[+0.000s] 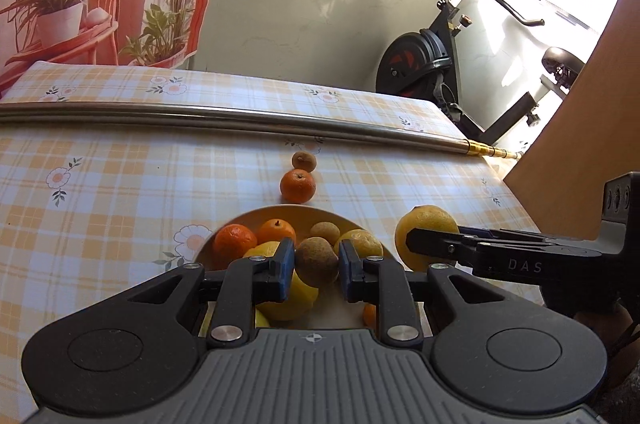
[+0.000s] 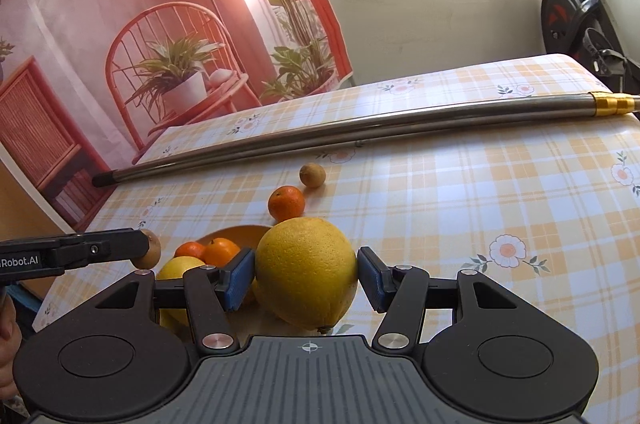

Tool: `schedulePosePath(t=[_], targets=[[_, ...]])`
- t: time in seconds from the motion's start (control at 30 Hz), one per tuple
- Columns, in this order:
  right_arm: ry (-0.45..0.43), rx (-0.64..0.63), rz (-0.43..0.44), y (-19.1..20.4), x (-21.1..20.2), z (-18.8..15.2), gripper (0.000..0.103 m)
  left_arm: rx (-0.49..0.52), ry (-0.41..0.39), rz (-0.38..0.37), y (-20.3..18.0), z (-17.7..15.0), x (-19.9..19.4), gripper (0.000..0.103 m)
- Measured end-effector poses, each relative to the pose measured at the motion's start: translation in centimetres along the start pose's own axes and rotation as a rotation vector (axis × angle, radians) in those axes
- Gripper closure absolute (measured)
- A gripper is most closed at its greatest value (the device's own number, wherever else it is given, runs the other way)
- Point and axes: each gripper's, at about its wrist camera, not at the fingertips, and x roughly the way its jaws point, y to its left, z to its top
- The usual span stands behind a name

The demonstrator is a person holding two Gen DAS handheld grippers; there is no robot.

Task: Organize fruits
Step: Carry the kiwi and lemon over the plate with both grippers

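Sitting between the left tool's [image 1: 316,264] pads, brown fruit [image 1: 316,262].

A left gripper [image 1: 316,264] holds a small brown fruit [image 1: 316,261] between its two blue-padded fingers [image 1: 285,266], above a yellow bowl [image 1: 288,214] of oranges and lemons. Beyond the fingertips, on a checked tablecloth [image 1: 120,183], sit a loose orange [image 1: 297,187] and another brown fruit [image 1: 304,161]. To the right of the fingers, the right gripper [image 1: 432,244] clasps a large lemon [image 1: 424,230].
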Motion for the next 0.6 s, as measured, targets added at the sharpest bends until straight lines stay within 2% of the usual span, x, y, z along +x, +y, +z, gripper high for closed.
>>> schedulePosePath(t=[0.3, 0.6], targets=[[0.011, -0.026, 0.012, 1.5, -1.0, -1.6, 0.051, 0.023, 0.088, 0.009, 0.8, -3.0, 0.6, 0.078], [0.036, -0.056, 0.027, 2.9, -0.8, -2.2, 0.051, 0.045, 0.125, 0.040, 0.8, -4.0, 0.7, 0.078]])
